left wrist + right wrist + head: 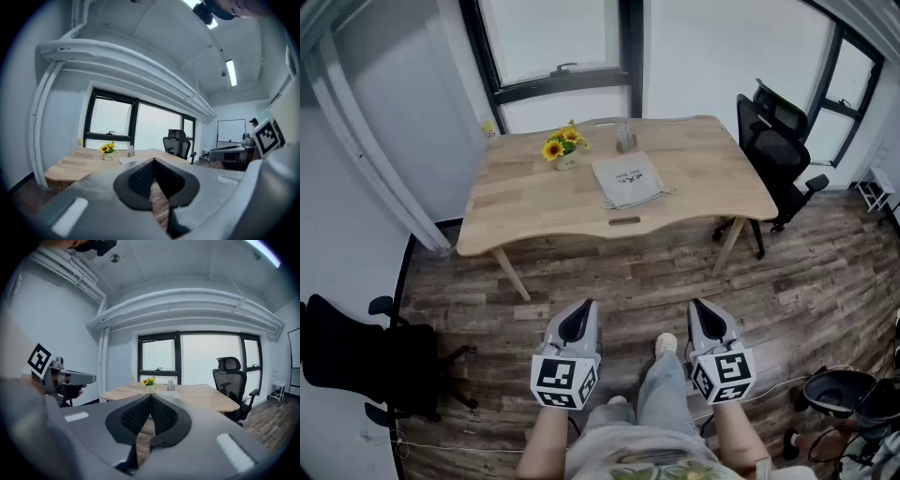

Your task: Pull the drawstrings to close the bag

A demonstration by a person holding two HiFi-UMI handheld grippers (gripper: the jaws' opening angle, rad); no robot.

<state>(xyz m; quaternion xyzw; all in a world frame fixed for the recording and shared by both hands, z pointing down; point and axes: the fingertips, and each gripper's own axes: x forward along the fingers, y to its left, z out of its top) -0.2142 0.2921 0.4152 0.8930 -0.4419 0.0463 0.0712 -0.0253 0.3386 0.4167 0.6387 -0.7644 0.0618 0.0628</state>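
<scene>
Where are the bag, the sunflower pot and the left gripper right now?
bag (628, 180), head view, centre of the cloth.
sunflower pot (567, 162), head view, the white pot's side.
left gripper (583, 311), head view, tip of its shut jaws.

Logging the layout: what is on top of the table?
A flat bag, a sunflower pot and a small holder sit on the table. The tabletop under the bag is covered.

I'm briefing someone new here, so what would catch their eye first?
The wooden table mid-room, a beige cloth bag lying flat on it near a pot of sunflowers. Nearer, the left hand-held gripper and right hand-held gripper point toward it, both shut and empty, well short of the table.
</scene>
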